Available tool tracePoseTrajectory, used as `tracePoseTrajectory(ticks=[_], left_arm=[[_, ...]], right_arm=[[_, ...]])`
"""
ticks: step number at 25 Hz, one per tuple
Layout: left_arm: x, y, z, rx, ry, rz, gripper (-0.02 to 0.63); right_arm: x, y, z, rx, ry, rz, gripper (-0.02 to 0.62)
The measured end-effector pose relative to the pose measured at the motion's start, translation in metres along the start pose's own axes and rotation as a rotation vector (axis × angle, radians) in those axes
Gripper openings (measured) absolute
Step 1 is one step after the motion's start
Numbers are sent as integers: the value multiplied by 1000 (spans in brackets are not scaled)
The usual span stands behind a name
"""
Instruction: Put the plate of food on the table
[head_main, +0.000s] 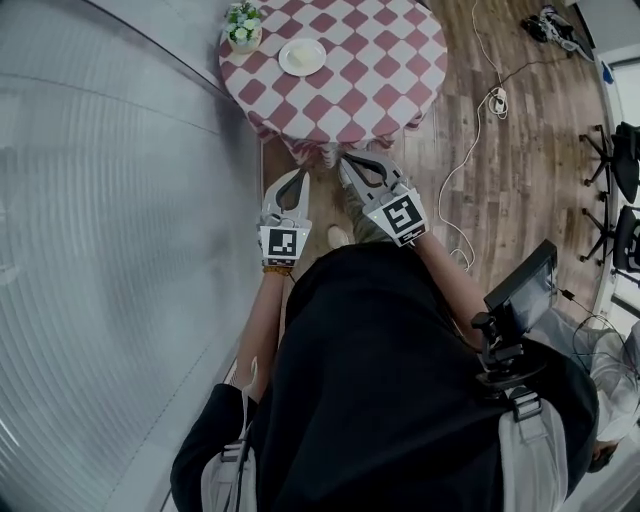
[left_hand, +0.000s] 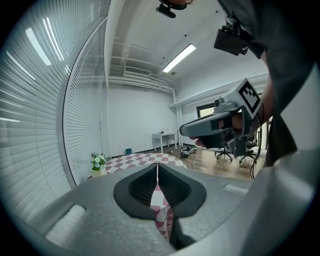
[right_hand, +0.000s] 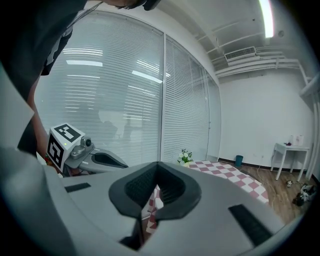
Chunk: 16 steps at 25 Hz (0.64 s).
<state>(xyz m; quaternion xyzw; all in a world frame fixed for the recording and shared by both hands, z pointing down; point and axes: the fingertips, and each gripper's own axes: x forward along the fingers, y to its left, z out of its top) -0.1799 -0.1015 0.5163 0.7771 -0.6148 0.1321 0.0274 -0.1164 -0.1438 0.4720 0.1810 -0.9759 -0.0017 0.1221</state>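
Observation:
A white plate (head_main: 302, 56) holding something pale rests on the round table with the red-and-white checked cloth (head_main: 380, 70), at the top of the head view. My left gripper (head_main: 303, 176) and right gripper (head_main: 342, 158) are held side by side just short of the table's near edge, both shut with nothing between their fingers. In the left gripper view the left gripper (left_hand: 157, 166) points at the checked table (left_hand: 142, 160), and the right gripper's body (left_hand: 220, 125) shows to the right. The right gripper view shows the right gripper (right_hand: 157, 187) and the table (right_hand: 225, 172); the plate is not visible there.
A small pot of white flowers (head_main: 243, 27) stands on the table beside the plate. A curved glass wall with blinds (head_main: 110, 200) runs along the left. White cables and a power strip (head_main: 497, 100) lie on the wood floor; office chairs (head_main: 620, 170) stand at the right.

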Motion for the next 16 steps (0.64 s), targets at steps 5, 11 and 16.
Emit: tracePoseTrajectory(ticks=[5,11,16], left_arm=[[-1,-3,-5,-4,13,-2,14],[-2,-6,-12,-6,32,-13,14],[-1,-6,-19,-6,45,-20,14]], right_arm=[[-2,1,-5,14,9,9,9],[-2,4,-9,21,17,19,9],[-3,3,-14,30,32,17,9]])
